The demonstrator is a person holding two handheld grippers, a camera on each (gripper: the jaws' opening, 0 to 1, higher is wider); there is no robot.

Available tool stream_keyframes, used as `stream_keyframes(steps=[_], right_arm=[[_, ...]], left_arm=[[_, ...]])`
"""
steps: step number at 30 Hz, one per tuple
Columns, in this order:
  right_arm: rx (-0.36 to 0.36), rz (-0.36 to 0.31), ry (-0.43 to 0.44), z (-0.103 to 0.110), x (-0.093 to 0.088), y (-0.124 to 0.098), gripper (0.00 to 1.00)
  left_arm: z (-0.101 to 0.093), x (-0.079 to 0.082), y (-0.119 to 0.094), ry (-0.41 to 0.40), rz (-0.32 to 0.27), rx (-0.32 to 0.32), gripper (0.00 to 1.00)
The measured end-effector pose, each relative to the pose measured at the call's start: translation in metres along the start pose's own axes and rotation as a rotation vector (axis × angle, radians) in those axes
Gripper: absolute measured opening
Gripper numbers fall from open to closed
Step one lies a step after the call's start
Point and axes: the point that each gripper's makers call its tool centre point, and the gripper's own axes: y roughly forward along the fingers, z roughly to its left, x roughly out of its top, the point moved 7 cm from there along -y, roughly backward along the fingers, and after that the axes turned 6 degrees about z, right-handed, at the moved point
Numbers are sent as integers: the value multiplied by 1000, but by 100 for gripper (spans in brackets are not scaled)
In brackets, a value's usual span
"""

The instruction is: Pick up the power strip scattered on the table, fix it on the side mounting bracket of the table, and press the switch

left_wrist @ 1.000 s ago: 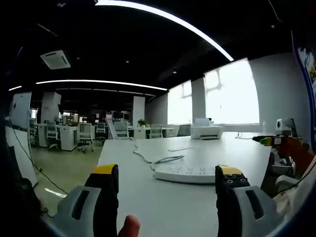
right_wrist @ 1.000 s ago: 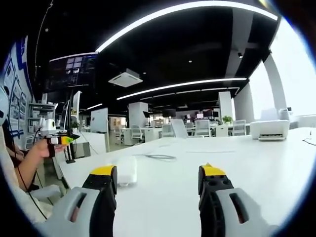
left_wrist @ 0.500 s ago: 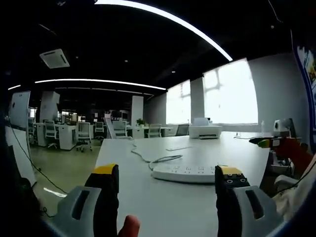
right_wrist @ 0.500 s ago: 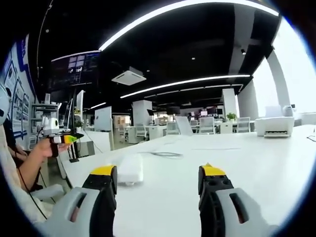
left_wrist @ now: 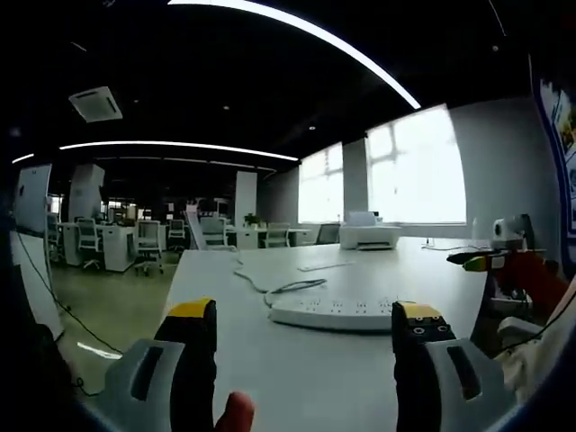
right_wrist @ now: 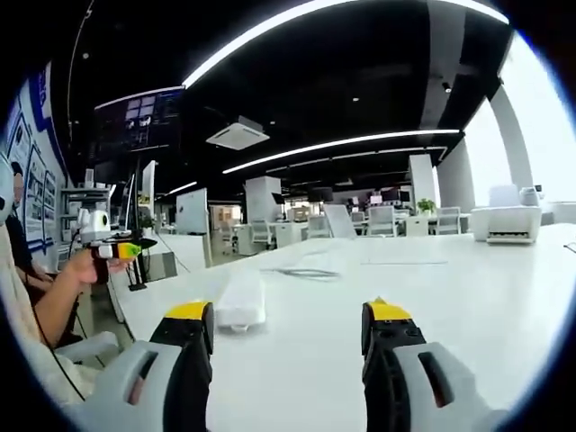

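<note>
Looking left to right, I count one power strip (left_wrist: 346,312) lying flat on one white table (left_wrist: 270,378), ahead between my left gripper (left_wrist: 306,317) jaws, which stand apart empty; my right gripper (right_wrist: 288,317) jaws gape too, the strip beyond the left jaw.

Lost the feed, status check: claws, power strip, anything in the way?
Both claws open, empty. Power strip flat on white table, cord trailing away, untouched. Path looks clear.
</note>
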Motion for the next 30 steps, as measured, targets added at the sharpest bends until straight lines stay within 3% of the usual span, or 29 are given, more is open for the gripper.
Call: stream_keyframes(steps=[30], right_arm=[[96,69,-28,32,-14,47,63]], left_arm=[[-4,-5,6,-12,9,-30,84]])
